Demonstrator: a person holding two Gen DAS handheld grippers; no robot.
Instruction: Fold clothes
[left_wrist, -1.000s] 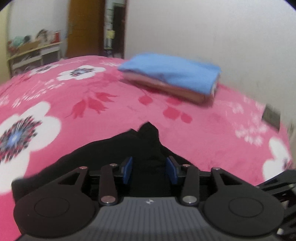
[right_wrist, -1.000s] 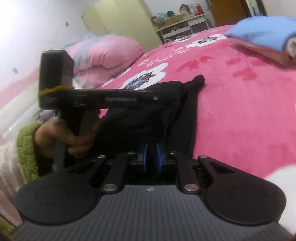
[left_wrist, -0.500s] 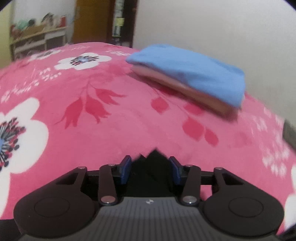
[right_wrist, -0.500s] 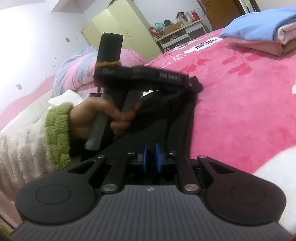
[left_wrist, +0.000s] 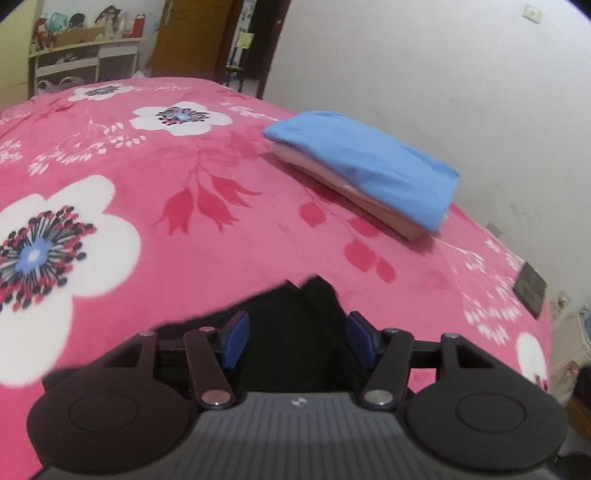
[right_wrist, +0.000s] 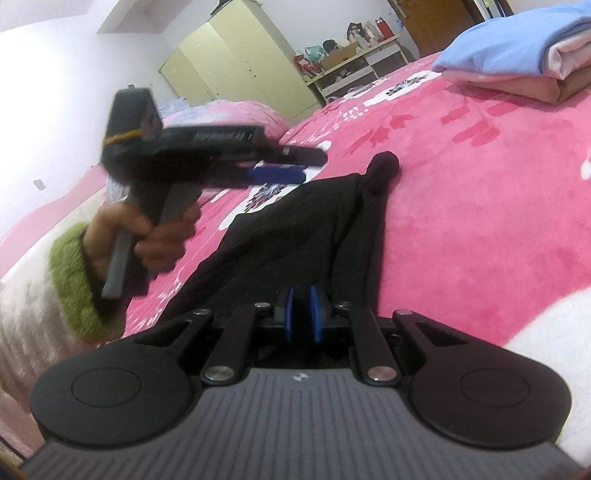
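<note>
Black garment (right_wrist: 314, 236) lies on pink floral bed (left_wrist: 147, 206), one corner bunched up. Right gripper (right_wrist: 303, 314) jaws narrow, pinching the garment's near edge. Left gripper (left_wrist: 295, 332) jaws opening, above the cloth, pads clear of it. Folded blue-and-pink stack (left_wrist: 365, 173) sits well apart near the wall.

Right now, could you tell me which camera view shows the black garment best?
The right wrist view: the black garment lies spread across the pink blanket, from its bunched far tip back to the pads of the right hand-held gripper. The left wrist view shows only a dark, blurred patch between that gripper's opening jaws.
</note>
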